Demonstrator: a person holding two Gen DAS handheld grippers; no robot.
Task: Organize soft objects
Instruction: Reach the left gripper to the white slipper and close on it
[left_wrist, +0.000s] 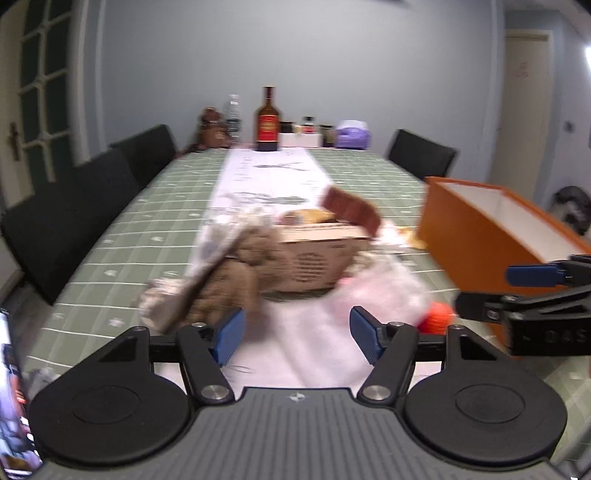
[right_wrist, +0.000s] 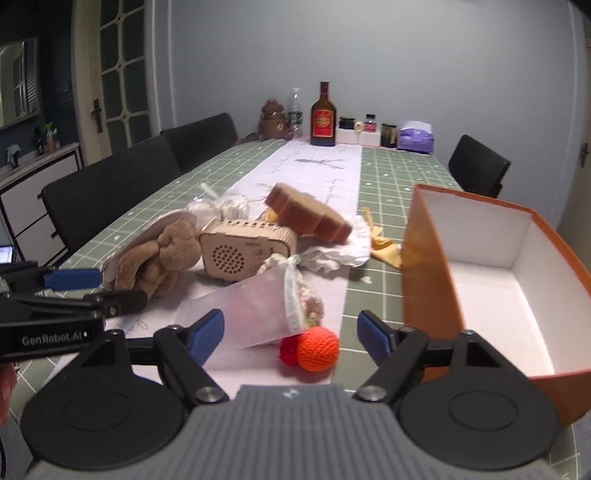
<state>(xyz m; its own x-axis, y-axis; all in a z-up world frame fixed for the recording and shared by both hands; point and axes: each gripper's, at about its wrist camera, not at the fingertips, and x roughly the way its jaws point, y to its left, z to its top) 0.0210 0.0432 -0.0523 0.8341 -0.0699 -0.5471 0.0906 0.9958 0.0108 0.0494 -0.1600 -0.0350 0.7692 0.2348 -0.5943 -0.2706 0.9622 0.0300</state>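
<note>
Right wrist view: both grippers with jaws apart over a pile of soft things on the table.

Nothing lies between the right gripper's (right_wrist: 290, 338) blue pads; an orange crocheted ball (right_wrist: 317, 350) sits just ahead of the gap, touching a clear pouch (right_wrist: 255, 308) toward the left pad. An orange box (right_wrist: 428, 273) stands beside the right pad. Ahead of the left gripper's (left_wrist: 297, 332) gap, equally empty, a brown plush toy (left_wrist: 236, 273) lies by its left pad, against a perforated wooden box (left_wrist: 317, 258).

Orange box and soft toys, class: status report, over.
Left gripper, right gripper open, empty. Orange crochet ball before right gripper. Orange box empty. Wooden speaker amid pile.
</note>
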